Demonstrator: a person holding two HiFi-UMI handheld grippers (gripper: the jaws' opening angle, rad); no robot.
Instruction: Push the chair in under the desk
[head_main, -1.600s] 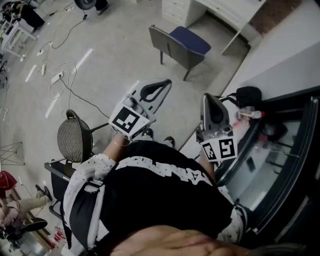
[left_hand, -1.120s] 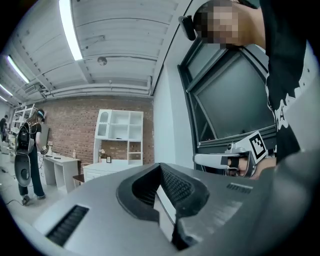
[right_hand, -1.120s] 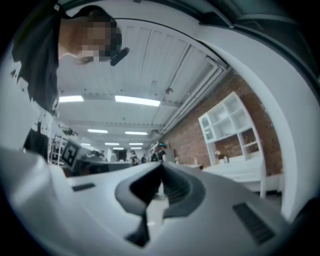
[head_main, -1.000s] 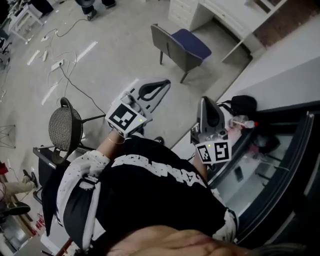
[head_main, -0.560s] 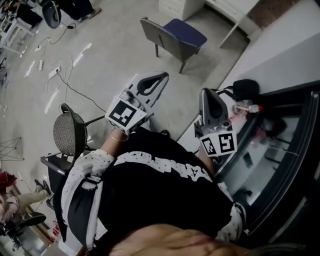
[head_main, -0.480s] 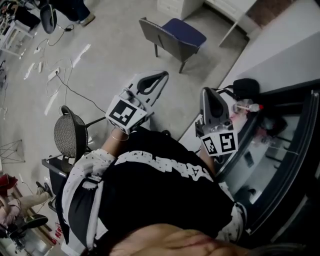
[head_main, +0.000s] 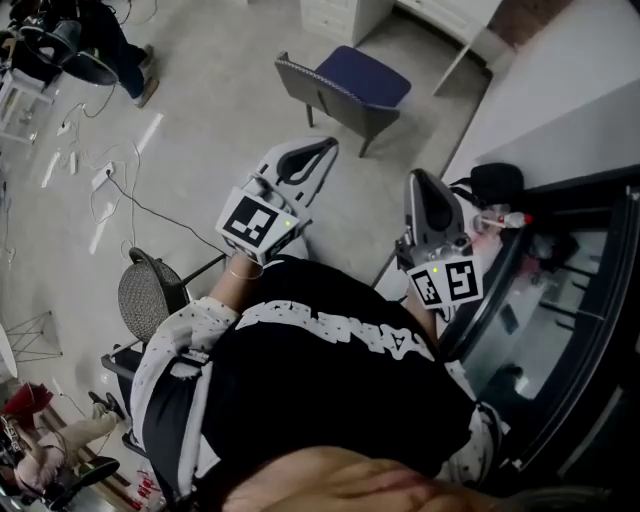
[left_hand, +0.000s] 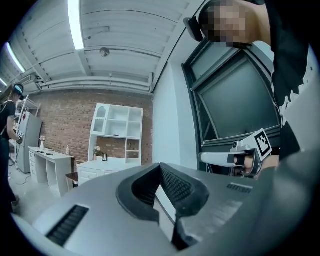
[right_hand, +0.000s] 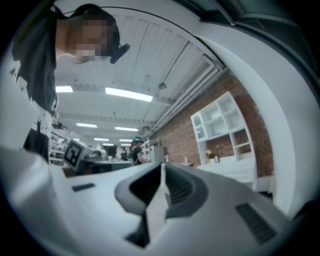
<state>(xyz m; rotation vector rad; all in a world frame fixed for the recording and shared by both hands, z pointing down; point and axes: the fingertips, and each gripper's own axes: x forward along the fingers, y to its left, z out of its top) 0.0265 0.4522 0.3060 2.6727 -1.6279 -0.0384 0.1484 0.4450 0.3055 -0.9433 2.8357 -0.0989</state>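
Ahead of you the chair (head_main: 362, 76), blue seat and grey backrest, stands upright on the floor, backrest toward you, seat facing the white desk (head_main: 455, 15), not yet tucked under.

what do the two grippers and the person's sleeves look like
Both the left gripper and right gripper are light grey wedge-shaped shells with dark ribbed pads. Each carries a white cube printed with black square markers. The sleeves are white with dark speckles, under a black top.

Grey floor (head_main: 215, 105), blue chair (head_main: 350, 85), black mesh chair (head_main: 150, 295)
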